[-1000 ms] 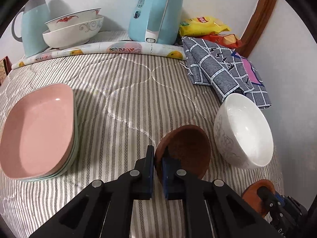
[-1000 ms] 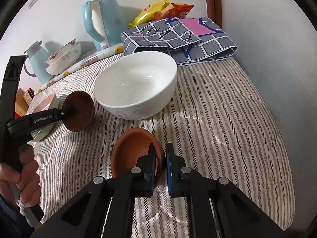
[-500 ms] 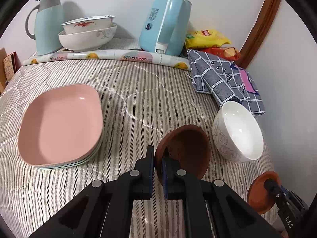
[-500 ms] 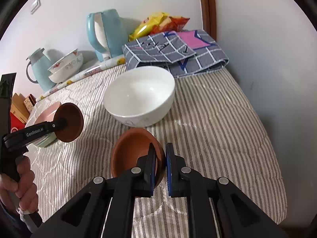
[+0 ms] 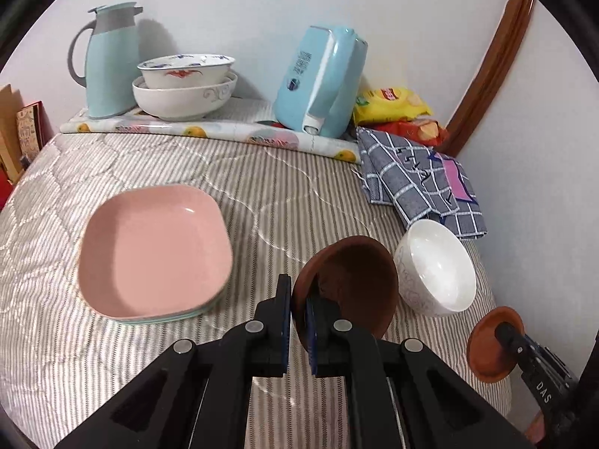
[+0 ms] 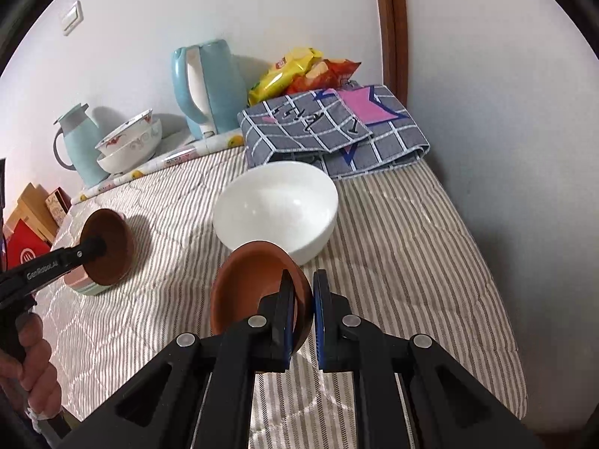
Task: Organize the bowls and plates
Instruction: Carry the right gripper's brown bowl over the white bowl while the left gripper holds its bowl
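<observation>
My left gripper (image 5: pixel 297 299) is shut on the rim of a dark brown bowl (image 5: pixel 355 284) and holds it above the striped bed cover. It also shows in the right wrist view (image 6: pixel 108 252). My right gripper (image 6: pixel 304 295) is shut on the rim of a lighter brown bowl (image 6: pixel 251 288), also lifted; it shows at the lower right of the left wrist view (image 5: pixel 490 344). A white bowl (image 5: pixel 436 267) (image 6: pixel 277 209) stands on the cover between them. A stack of pink plates (image 5: pixel 153 250) lies to the left.
At the back stand a blue jug (image 5: pixel 106 60), two nested white bowls (image 5: pixel 185 88), a blue kettle (image 5: pixel 322 82), snack bags (image 5: pixel 397 106) and a folded checked cloth (image 5: pixel 419 183). The wall is close on the right. The bed edge is near me.
Both grippers have pulled back and up with their brown bowls, so the white bowl and pink plates look smaller and farther. Neither grip has changed.
</observation>
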A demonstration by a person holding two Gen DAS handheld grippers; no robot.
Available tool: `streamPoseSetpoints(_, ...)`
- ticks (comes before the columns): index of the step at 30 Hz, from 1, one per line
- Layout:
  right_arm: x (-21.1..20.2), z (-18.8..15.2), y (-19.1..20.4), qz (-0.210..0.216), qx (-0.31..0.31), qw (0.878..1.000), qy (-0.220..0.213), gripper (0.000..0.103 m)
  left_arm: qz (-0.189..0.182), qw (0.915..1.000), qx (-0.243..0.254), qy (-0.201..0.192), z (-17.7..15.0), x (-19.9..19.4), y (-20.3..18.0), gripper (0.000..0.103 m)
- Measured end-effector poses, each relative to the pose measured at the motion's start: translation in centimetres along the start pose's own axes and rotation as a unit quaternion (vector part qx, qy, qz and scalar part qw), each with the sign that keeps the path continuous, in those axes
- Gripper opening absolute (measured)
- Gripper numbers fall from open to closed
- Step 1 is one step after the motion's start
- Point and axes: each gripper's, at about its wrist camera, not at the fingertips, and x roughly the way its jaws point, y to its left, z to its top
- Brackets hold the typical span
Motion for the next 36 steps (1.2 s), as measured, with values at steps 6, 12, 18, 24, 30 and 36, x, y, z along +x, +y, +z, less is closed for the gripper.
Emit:
streamPoseSetpoints(6,-0.1,1.4,1.0,-0.001,-0.006,1.0,-0.01,0.01,0.002,0.9999,-0.002,-0.011,0.7,-1.2,0.8,0.007)
streamPoseSetpoints(12,-0.2,2.8,2.0,0.002,-0.005,1.0,-0.02,0.01,0.0,0.9998,0.001,-0.018,1.7,-1.8,1.1,0.007)
streamPoseSetpoints(18,-0.3,4.2,2.9,-0.001,-0.017,1.0,-0.026,0.009,-0.006,0.9997,-0.006,-0.025,2.7,-2.1,1.5,0.007)
streamPoseSetpoints(24,-0.3,5.3,3.1,0.0,-0.018,0.999,-0.032,0.01,-0.009,0.9995,-0.008,-0.028,3.7,-2.1,1.4,0.007)
streamPoseSetpoints(30,0.3,5.9,3.0,0.0,-0.014,0.999,-0.03,0.009,-0.008,0.9995,-0.007,-0.03,4.3,-2.0,1.4,0.007)
streamPoseSetpoints(36,1.5,6.0,2.7,-0.003,-0.011,1.0,-0.02,0.01,-0.005,0.9996,-0.013,-0.025,4.6,-1.3,1.8,0.007)
